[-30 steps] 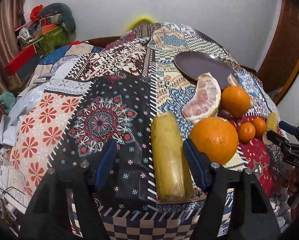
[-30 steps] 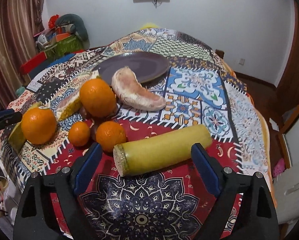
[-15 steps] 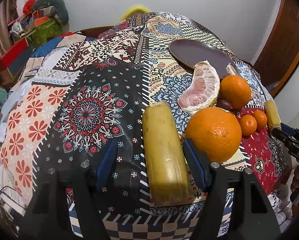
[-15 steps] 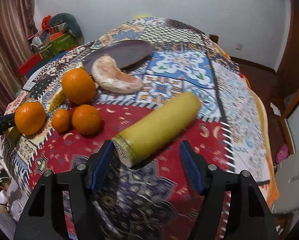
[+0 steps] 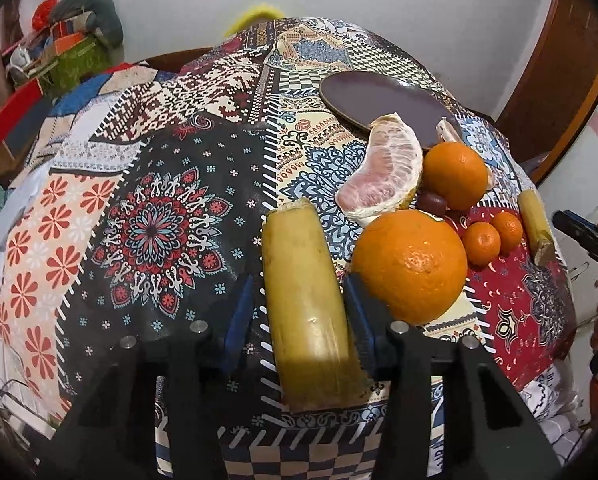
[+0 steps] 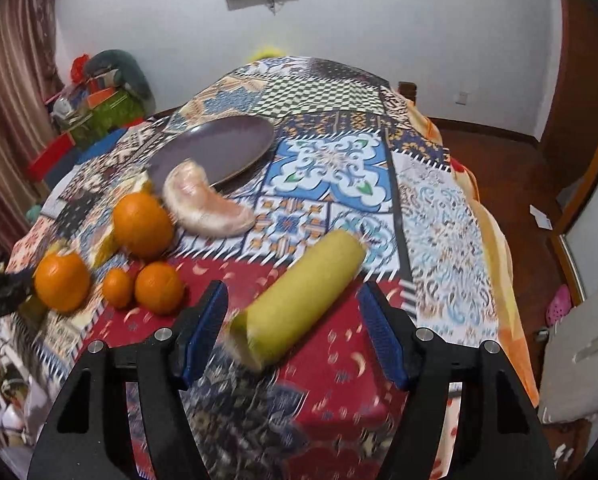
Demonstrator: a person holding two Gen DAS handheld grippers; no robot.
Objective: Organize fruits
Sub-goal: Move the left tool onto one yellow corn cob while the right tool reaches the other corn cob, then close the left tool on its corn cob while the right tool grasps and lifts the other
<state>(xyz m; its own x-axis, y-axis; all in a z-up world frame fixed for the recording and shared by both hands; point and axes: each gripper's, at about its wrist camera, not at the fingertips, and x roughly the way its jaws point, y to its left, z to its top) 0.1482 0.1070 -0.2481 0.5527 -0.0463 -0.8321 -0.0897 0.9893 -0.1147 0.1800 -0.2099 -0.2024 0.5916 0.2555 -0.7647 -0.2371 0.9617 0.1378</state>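
1. Fruit lies in a cluster on the patchwork tablecloth [image 5: 147,236], just short of the empty dark plate [image 6: 219,148]; nothing plated yet
2. Near cane piece [image 5: 305,312] sits between the fingers of the left gripper [image 5: 301,320], whose jaws have just been closing to a narrow gap. Right pad touches or nearly touches it; left pad shows a sliver of cloth. Not gripped
3. Risk: big orange [image 5: 411,264] sits right beside the right finger; a skewed close could nudge it and set it rolling
4. Far cane piece [image 6: 299,300] lies aslant within the right gripper [image 6: 291,336], jaws medium-wide after closing in, clear of both pads
5. Risk: pads meeting it at an angle may twist it loose
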